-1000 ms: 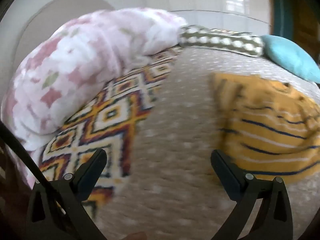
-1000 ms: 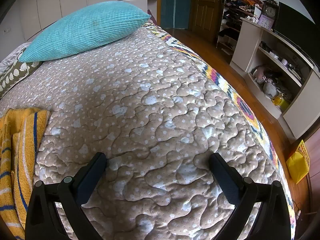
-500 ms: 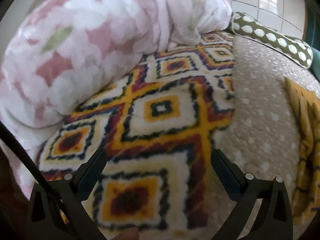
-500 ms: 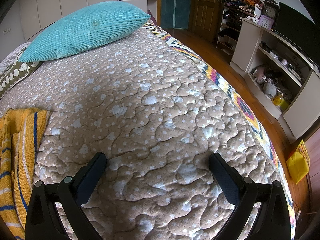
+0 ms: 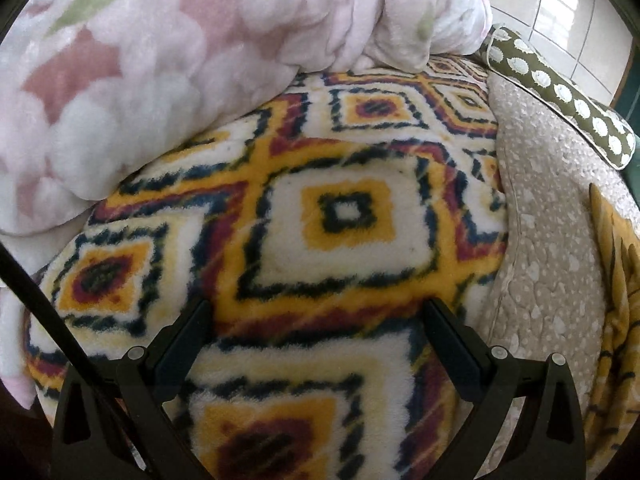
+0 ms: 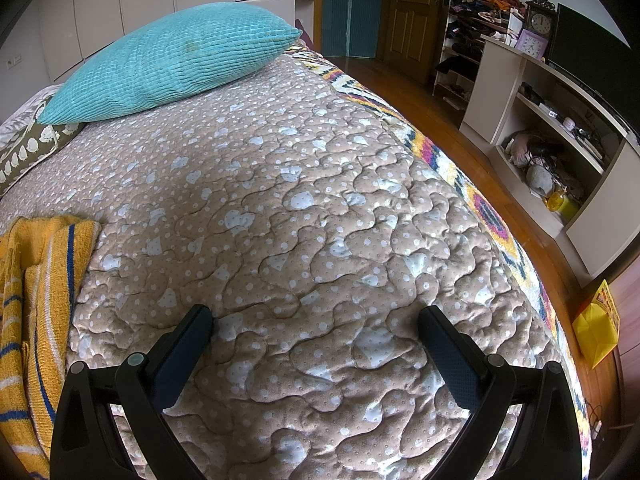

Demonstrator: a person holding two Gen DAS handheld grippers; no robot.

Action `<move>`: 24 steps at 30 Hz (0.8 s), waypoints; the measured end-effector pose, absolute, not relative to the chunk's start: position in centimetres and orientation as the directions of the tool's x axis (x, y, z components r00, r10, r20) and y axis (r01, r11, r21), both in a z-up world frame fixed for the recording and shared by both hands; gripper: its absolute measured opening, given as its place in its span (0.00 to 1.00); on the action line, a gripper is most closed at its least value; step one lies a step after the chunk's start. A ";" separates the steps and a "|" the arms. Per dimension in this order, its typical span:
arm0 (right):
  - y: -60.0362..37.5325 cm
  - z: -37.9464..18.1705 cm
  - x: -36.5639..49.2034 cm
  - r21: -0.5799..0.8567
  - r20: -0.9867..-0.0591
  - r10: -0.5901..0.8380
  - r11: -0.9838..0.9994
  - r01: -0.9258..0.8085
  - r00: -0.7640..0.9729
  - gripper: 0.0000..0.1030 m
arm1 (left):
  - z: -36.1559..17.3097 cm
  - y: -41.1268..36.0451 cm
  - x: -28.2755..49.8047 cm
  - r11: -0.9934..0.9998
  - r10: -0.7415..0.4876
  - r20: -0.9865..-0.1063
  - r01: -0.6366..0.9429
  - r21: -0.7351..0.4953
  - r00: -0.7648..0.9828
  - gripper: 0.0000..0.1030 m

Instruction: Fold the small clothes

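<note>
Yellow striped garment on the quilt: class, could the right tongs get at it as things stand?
Probably yes. The right tongs are open and empty above the quilt, and the yellow striped garment lies uncovered just to their left, with nothing between.

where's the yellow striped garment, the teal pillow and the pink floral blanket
yellow striped garment (image 6: pixel 48 264): right wrist view, upper folded layer
teal pillow (image 6: pixel 172 60): right wrist view, middle of its face
pink floral blanket (image 5: pixel 160 60): left wrist view, bulging front
</note>
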State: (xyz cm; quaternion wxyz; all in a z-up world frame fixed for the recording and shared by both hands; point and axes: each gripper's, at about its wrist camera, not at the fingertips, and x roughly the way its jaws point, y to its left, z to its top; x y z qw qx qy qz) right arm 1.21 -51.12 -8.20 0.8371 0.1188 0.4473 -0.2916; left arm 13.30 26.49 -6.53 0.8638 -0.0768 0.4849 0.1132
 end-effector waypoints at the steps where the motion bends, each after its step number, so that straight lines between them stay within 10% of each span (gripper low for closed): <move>1: -51.1 -8.2 1.2 -0.062 -0.818 -0.382 0.802 0.594 0.430 1.00 | -6.5 26.5 13.3 0.962 0.121 -0.856 -0.270 -0.022 0.503 1.00; 24: -51.1 -8.2 1.2 -0.062 -0.818 -0.382 0.802 0.594 0.430 1.00 | -6.1 27.0 13.4 0.964 0.117 -0.855 -0.264 -0.024 0.505 1.00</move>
